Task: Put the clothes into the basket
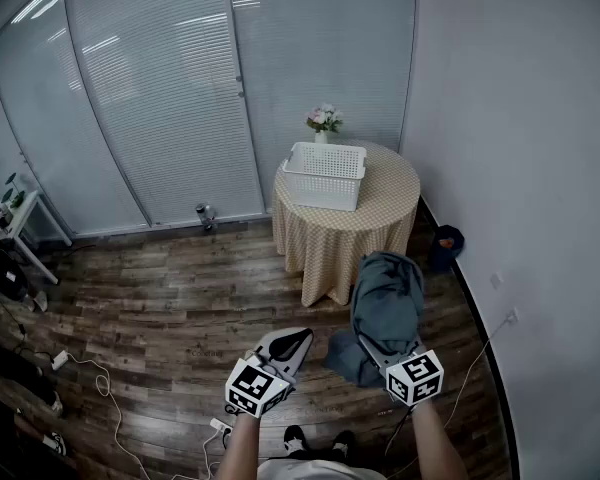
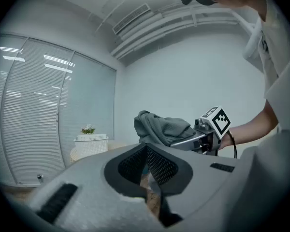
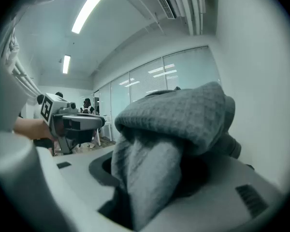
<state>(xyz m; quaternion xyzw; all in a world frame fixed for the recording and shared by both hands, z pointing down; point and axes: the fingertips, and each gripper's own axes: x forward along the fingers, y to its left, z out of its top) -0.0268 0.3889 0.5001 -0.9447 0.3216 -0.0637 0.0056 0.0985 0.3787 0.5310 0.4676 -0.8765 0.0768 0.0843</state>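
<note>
My right gripper (image 1: pixel 376 348) is shut on a grey garment (image 1: pixel 388 303), held in the air. The bunched cloth hides its fingertips and hangs down at the left. In the right gripper view the garment (image 3: pixel 169 129) fills the space between the jaws. My left gripper (image 1: pixel 292 342) is beside it to the left, shut with nothing in it, and its pads (image 2: pixel 157 166) meet at the tip. The white slatted basket (image 1: pixel 327 175) stands ahead on a round table (image 1: pixel 385 213) with a checked cloth. From the left gripper view the garment (image 2: pixel 162 128) and basket (image 2: pixel 92 144) both show.
A small vase of flowers (image 1: pixel 324 120) stands behind the basket. A dark bag (image 1: pixel 446 240) lies by the right wall. Cables (image 1: pixel 90 373) trail over the wooden floor at left, near a white side table (image 1: pixel 20 218). Blinds cover the glass wall behind.
</note>
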